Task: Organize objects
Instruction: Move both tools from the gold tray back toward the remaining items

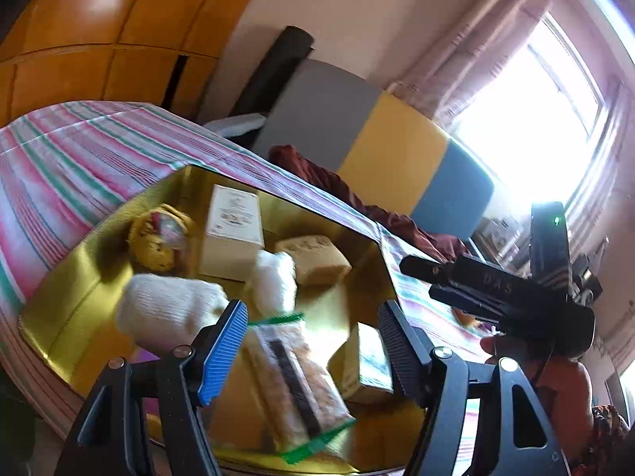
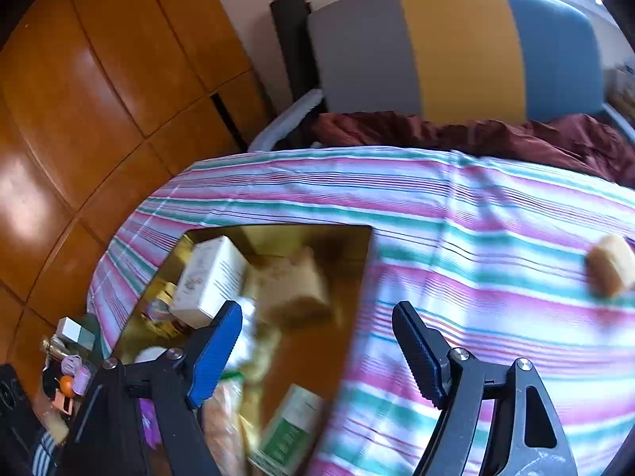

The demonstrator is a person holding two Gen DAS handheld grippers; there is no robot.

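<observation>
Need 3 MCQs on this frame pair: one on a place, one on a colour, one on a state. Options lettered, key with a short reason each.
1. Where does the tan bun-like item lie?
A. Inside the gold tray
B. On the striped sheet, outside the tray
C. Between the right gripper's fingers

2. What colour is the middle panel of the headboard?
A. Red
B. Yellow
C. White

3. How does the left gripper stand?
A. Open, above the tray, holding nothing
B. Shut on the white box
C. Shut on a sock

Key:
1 B: it sits on the striped sheet, well to the right of the gold tray.
2 B: yellow between a grey and a blue panel.
3 A: its fingers stand apart over the clear packet with green edges, pressing on nothing.
</observation>
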